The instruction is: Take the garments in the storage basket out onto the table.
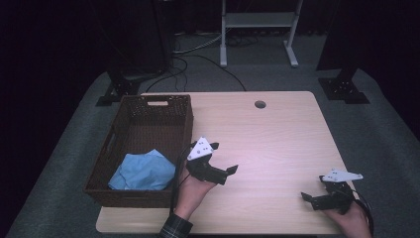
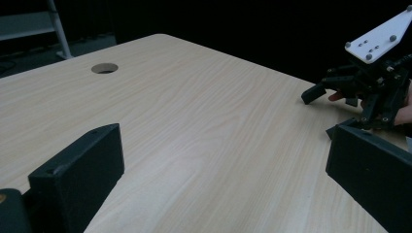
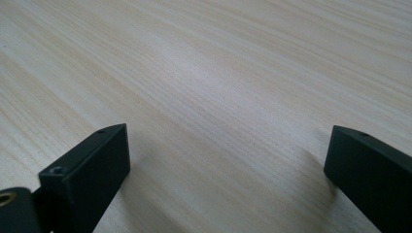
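A brown wicker basket (image 1: pixel 184 124) stands on the left side of the light wood table (image 1: pixel 277 134), with a crumpled blue cloth (image 1: pixel 143 171) lying inside it. My left gripper (image 1: pixel 224 157) hovers just right of the basket's near corner, open and holding nothing. In the left gripper view its jaws stand wide apart over bare wood (image 2: pixel 223 165). My right gripper (image 1: pixel 313 188) is near the table's front right corner, also open with nothing in it. Its own view (image 3: pixel 226 155) has bare tabletop between the jaws. The right gripper (image 2: pixel 369 82) also appears at the far right of the left gripper view.
A round cable hole (image 1: pixel 260 104) sits near the table's far edge. Beyond the table are a white stand (image 1: pixel 257 29), dark equipment bases and cables on grey carpet (image 1: pixel 208 74). Bare wood spreads between the two grippers.
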### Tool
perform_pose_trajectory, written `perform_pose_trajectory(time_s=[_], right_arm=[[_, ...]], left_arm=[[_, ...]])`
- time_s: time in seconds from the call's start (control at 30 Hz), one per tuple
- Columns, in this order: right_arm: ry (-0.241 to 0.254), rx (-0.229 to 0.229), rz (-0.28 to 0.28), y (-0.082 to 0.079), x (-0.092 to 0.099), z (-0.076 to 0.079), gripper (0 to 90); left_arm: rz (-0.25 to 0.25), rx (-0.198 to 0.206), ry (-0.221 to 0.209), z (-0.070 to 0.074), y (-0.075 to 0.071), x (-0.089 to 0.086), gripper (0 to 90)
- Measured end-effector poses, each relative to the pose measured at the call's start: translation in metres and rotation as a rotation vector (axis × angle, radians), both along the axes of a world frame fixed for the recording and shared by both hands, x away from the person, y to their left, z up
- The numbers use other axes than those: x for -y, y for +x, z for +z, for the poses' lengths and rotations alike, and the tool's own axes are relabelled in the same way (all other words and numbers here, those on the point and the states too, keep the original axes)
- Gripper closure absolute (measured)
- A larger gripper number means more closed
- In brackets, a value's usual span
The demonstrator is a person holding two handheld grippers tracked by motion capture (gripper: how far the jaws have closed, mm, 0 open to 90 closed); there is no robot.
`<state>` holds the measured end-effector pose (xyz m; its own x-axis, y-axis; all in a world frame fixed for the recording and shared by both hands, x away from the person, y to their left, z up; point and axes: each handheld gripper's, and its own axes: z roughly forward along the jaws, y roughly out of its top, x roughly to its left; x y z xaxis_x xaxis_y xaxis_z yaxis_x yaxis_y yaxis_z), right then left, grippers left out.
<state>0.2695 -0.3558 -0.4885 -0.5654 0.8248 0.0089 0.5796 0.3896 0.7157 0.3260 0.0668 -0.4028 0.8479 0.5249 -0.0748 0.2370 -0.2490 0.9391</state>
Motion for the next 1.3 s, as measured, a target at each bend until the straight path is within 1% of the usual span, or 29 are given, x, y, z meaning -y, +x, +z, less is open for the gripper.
perform_pose_trajectory(time_s=[0.1,0.2,0.4,0.47,0.6,0.73,0.77,0.93,1.03,1.2,1.3], right_arm=[[0.001,-0.001,-0.001,0.0,0.0,0.0,1.6],[0.0,-0.001,-0.001,0.0,0.0,0.0,1.6],[0.001,0.0,-0.001,0.0,0.0,0.0,1.6],[0.001,0.0,-0.001,0.0,0.0,0.0,1.6],[0.001,0.0,-0.001,0.0,0.0,0.0,1.6],[0.001,0.0,-0.001,0.0,0.0,0.0,1.6],[0.001,0.0,-0.001,0.0,0.0,0.0,1.6],[0.0,0.0,-0.001,0.0,0.0,0.0,1.6],[0.001,-0.001,-0.001,0.0,0.0,0.0,1.6],[0.0,0.0,-0.001,0.0,0.0,0.0,1.6],[0.0,-0.001,-0.001,0.0,0.0,0.0,1.6]], left_arm=[[-0.003,0.005,-0.004,0.002,0.001,0.0,0.0],[0.0,0.005,-0.02,0.002,0.002,-0.001,0.0],[-0.016,0.014,-0.016,0.006,0.004,-0.001,0.0],[-0.023,0.014,-0.023,0.006,0.004,-0.001,0.0],[-0.038,0.012,-0.016,0.008,0.004,-0.001,0.0],[-0.04,0.02,-0.024,0.012,0.004,-0.003,0.0],[-0.041,0.021,-0.032,0.013,0.005,-0.003,0.0],[-0.044,0.021,-0.014,0.014,0.007,-0.002,0.0],[-0.048,0.018,-0.017,0.015,0.008,-0.002,0.0],[-0.052,0.011,-0.028,0.018,0.01,-0.003,0.0],[-0.052,0.018,-0.055,0.021,0.01,-0.006,0.0]])
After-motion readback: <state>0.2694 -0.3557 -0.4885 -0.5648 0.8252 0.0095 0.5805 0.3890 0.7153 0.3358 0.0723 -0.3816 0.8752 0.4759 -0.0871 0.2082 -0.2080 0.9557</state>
